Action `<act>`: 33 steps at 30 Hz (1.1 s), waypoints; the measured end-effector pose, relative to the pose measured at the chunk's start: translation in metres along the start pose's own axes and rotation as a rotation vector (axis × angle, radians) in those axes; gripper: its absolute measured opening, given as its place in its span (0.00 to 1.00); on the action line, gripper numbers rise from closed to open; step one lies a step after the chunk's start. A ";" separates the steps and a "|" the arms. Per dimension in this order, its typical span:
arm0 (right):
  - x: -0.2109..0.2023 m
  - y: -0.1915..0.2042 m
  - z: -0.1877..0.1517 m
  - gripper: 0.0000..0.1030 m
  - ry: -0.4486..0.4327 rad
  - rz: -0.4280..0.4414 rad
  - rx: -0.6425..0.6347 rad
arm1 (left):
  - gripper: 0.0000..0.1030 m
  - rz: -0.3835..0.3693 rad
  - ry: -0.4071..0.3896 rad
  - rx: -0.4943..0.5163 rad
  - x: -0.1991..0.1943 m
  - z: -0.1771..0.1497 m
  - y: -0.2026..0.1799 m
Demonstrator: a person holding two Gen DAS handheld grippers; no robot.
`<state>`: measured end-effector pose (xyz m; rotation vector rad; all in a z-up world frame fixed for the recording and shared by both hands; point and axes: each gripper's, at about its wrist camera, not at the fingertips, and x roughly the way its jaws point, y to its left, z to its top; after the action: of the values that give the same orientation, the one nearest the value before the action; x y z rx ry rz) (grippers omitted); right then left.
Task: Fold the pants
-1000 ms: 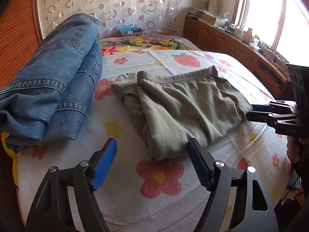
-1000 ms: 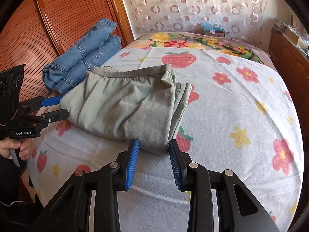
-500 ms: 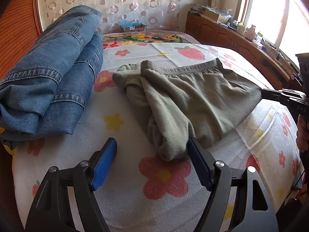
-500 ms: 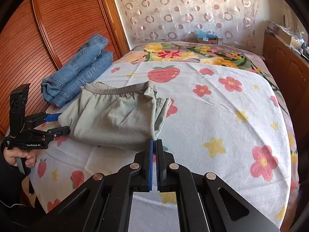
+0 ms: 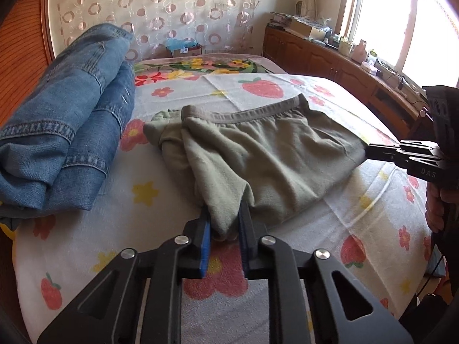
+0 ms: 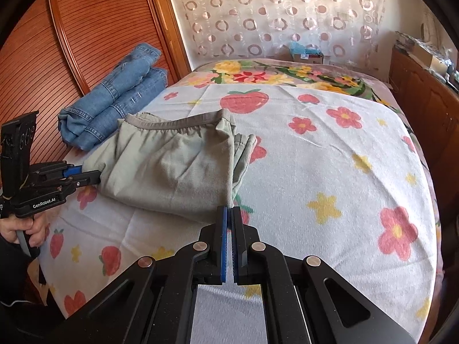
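Left claw (image 5: 225,223) closing, blue pads pinching bunched near corner of olive pants (image 5: 266,154). Right claw (image 6: 229,215) clamped tight on thin near corner of same pants, at opposite end. Pants folded, stretched between both claws, lying on flower-and-strawberry bed sheet (image 6: 330,154), waistband facing far side. Folded jeans (image 5: 63,132) just beside pants, near wooden headboard (image 6: 86,28).

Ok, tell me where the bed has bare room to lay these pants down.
Free: the wide stretch of flowered sheet right of the green pants in the right wrist view, up to the floral blanket. Crowded: the left edge, where the folded jeans lie close beside the pants.
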<state>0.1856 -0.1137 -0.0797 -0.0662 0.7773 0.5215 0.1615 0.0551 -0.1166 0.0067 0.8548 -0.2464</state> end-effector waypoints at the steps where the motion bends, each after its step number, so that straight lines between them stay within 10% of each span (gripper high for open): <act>1: -0.002 0.000 -0.001 0.02 -0.002 -0.001 -0.001 | 0.15 -0.001 -0.006 -0.005 -0.003 0.001 0.001; 33: -0.106 0.030 -0.080 0.02 -0.026 -0.022 -0.028 | 0.14 -0.011 -0.041 0.049 -0.075 -0.066 -0.048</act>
<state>0.0565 -0.1522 -0.0601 -0.0934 0.7429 0.5111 0.0546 0.0314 -0.0999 0.0426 0.8080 -0.2766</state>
